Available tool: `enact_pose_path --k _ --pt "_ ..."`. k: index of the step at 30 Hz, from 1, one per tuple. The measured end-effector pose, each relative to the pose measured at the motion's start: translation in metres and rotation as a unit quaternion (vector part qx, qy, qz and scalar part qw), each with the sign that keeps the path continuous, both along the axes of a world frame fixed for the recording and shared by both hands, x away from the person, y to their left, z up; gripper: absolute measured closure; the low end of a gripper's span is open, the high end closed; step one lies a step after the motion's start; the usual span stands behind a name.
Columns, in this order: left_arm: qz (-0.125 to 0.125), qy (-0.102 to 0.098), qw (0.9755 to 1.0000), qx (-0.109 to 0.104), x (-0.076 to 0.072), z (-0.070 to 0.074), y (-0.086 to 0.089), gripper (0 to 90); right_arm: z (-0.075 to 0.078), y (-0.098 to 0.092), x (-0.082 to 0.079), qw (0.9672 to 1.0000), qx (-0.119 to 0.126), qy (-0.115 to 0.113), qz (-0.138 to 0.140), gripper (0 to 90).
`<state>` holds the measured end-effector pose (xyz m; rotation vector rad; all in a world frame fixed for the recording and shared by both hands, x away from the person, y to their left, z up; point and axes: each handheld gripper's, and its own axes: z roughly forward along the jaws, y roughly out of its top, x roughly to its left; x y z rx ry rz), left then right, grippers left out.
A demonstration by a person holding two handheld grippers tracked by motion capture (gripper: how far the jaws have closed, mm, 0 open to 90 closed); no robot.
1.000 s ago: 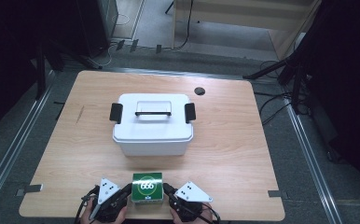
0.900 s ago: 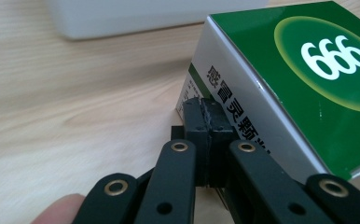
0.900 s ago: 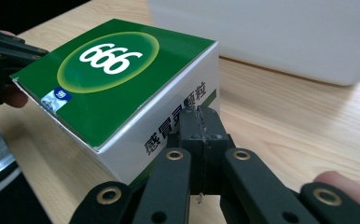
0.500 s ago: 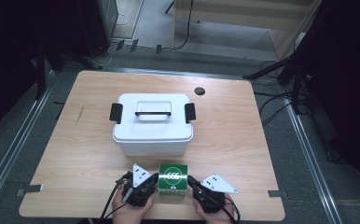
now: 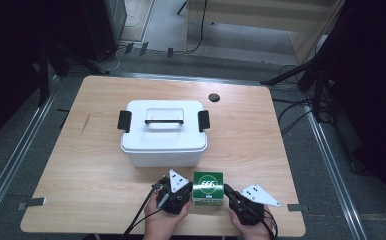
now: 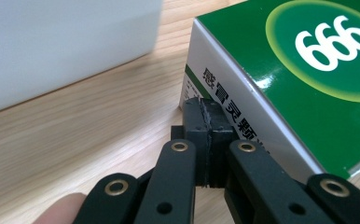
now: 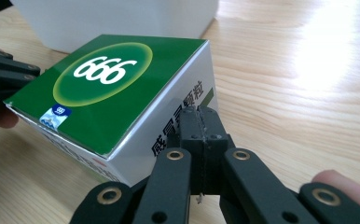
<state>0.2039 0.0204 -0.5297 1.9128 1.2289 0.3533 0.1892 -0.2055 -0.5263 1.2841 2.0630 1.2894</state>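
We have slid the green box (image 5: 208,187) rightward along the counter's (image 5: 291,165) near edge, pinned between our left tool (image 5: 177,192) and right tool (image 5: 237,199), both clenched empty, tips against its sides. It now sits just before the white bin (image 5: 163,135).

White lidded storage bin (image 5: 163,135) with black latches mid-table (image 5: 261,135); small dark round cap (image 5: 214,97) near the far edge
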Motion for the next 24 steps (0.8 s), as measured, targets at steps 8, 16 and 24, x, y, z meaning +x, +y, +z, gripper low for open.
enact_pose_path --k 8,16,24 --pt "-0.01 0.0 0.9999 -0.003 0.001 0.0 -0.014 90.0 -0.005 -0.018 -0.004 0.9999 -0.007 0.007 -0.01 90.0" --pt "-0.02 -0.004 0.9998 -0.002 0.001 0.0 -0.016 90.0 -0.006 -0.024 -0.005 0.9998 -0.012 0.005 -0.014 90.0" --pt "-0.021 -0.049 0.9985 -0.01 -0.008 0.0 0.007 68.9 -0.006 -0.037 -0.01 0.9982 -0.031 -0.024 -0.045 43.9"
